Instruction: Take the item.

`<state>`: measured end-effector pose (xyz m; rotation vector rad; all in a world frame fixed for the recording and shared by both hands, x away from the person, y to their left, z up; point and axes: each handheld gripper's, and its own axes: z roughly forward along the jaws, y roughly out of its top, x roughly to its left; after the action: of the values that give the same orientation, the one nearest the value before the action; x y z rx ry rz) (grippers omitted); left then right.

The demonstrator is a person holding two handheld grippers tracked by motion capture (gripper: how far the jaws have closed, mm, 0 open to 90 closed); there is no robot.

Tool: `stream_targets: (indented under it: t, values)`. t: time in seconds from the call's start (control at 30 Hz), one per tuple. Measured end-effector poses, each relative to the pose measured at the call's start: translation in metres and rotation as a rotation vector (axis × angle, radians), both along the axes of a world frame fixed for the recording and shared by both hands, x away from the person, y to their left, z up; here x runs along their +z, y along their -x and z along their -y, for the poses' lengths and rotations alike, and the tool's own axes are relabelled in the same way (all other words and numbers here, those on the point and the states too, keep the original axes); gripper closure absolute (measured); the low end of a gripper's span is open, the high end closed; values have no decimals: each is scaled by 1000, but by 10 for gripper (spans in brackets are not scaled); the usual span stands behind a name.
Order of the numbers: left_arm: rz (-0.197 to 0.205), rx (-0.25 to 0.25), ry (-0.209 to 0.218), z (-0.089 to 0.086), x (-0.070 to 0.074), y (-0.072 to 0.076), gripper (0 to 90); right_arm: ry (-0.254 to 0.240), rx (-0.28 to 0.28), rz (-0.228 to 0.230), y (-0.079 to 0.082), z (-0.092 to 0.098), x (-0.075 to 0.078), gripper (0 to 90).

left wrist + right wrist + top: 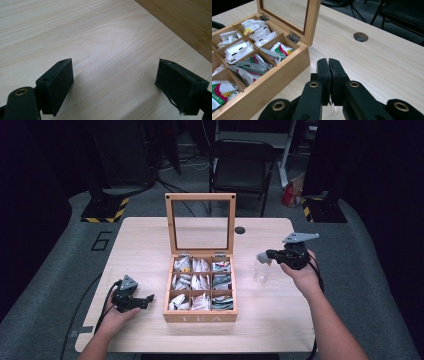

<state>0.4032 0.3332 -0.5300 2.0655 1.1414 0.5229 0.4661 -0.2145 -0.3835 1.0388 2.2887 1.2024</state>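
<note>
Table: a pale wooden tabletop (150, 245) with a round dark cable hole (240, 230) near its far edge.
Tea box: a square bamboo box with nine compartments (200, 316) stands at the middle of the table, with "TEA" on its front wall. Its glass-paned lid (200, 222) stands upright at the back on two hinges.
Contents: white and green-printed tea sachets (221, 281) lie in the compartments. White ones are toward the box's left and middle columns; green-printed ones are in the right column.
Glass: a small clear drinking glass (261, 269) stands upright on the table just right of the box, near its far right corner.
Right gripper: the black two-jaw right gripper (262, 256), held in the person's right hand (300, 272), hangs right above the glass. Its jaws are pressed flat together with nothing between them, as the right gripper view shows (328, 75). A curved clear edge shows just below them; whether they touch it I cannot tell.
Left gripper: the black left gripper (149, 298) rests low on the table left of the box, in the left hand (117, 312). Its jaws stand wide apart over bare wood, holding nothing, in its own view (113, 87).
Background: a black folding chair (242, 165) stands beyond the table.
</note>
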Motion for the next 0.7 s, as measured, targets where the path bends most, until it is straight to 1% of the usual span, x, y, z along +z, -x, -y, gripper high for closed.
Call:
stream_targets:
  t: [0.07, 0.2, 0.23, 0.6, 0.7]
  values:
    - [-4, 2, 7, 0, 0, 0, 141, 2, 0, -3, 0, 0, -2, 883]
    - [-4, 1, 6, 0, 0, 0, 141, -1, -4, -10, 0, 0, -4, 883]
    - [-4, 2, 7, 0, 0, 0, 141, 5, 0, -4, -1, 0, -4, 883]
    - [-4, 2, 7, 0, 0, 0, 141, -4, -17, -18, 0, 4, -11, 883]
    - [-4, 2, 7, 0, 0, 0, 141, 1, -18, -21, -1, 4, -12, 883]
